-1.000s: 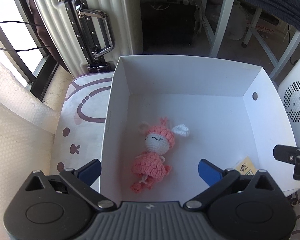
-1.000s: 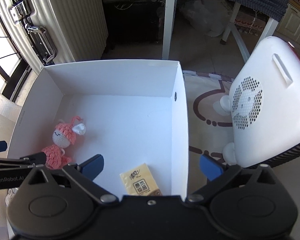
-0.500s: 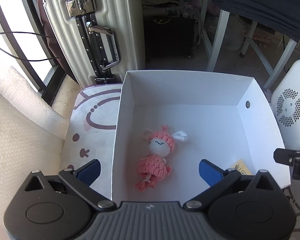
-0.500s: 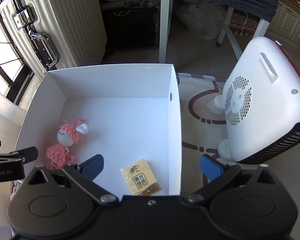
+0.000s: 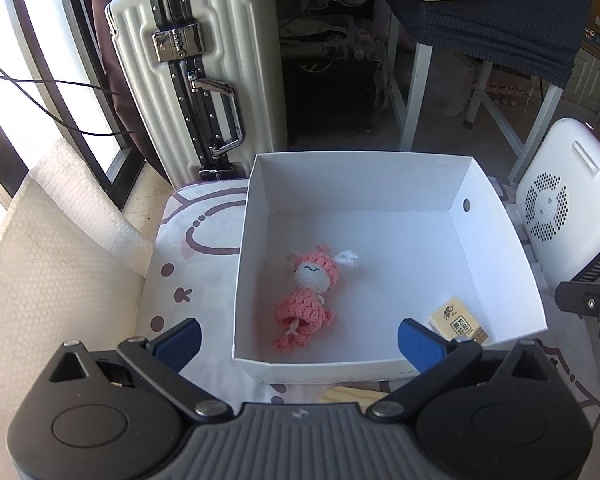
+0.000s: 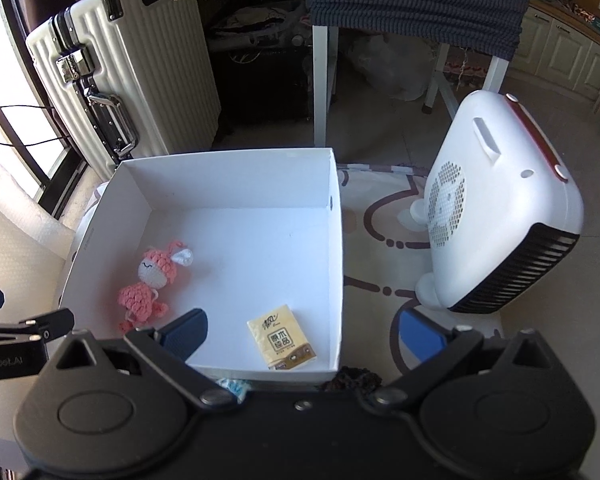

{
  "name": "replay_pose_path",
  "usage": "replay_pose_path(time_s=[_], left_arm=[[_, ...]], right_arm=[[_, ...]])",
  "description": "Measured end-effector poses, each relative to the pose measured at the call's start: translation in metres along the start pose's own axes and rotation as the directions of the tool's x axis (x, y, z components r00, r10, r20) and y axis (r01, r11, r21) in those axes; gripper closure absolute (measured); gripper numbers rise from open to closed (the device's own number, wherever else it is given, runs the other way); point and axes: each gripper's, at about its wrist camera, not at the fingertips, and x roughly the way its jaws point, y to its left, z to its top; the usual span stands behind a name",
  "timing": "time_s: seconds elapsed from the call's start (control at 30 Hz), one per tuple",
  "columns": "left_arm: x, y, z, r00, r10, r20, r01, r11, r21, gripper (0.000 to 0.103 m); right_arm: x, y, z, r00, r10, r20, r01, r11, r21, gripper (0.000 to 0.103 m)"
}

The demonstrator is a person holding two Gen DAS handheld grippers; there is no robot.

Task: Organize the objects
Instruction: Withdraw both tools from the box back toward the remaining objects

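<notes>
- On the floor mat [image 5: 204, 256] sits a white box [image 5: 384, 168], open at the top, seen from above in both wrist views.
- Inside the box, a pink crocheted doll [image 5: 306, 300] lies on its back near the left wall, head toward the far side, one white ear out to its right.
- A yellow tissue pack [image 6: 281, 337] lies flat in the box's near right corner, close to the right wall and well apart from the doll.
- The left gripper [image 5: 298, 342] hangs above the box's near edge with its jaws spread wide and nothing between them; one blue pad is over the mat outside the left wall, the other over the near right part of the box, just beside the pack.
- The right gripper [image 6: 302, 334] is likewise wide open and empty; its left pad is over the box floor, its right pad over the mat outside the right wall.
- Each gripper shows at the edge of the other's view.
- A white heater [image 6: 500, 208] stands on the mat to the right of the box, apart from it.
- A pale ribbed suitcase [image 5: 204, 92] stands upright behind the box's far left corner.
- Bubble wrap [image 5: 48, 264] lies left of the mat.
- A small dark fuzzy thing [image 6: 354, 378] and a bit of light blue yarn [image 6: 234, 386] peek out just before the box's near wall in the right view; what they are cannot be told.
</notes>
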Motion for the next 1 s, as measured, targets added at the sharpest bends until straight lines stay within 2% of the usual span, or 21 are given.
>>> replay_pose_path(time_s=[0.63,1.0], left_arm=[[-0.066,-0.005,-0.064,0.994,-0.027,0.109,0.026,1.000,0.014,0.000],[-0.091,-0.006,-0.106,0.979,-0.006,0.204,0.016,0.999,-0.050,0.000]], right_arm=[[-0.067,0.005,-0.069,0.993,0.058,0.100,-0.051,0.996,-0.076,0.000],[-0.087,0.005,-0.117,0.975,0.092,0.200,-0.077,0.994,-0.084,0.000]])
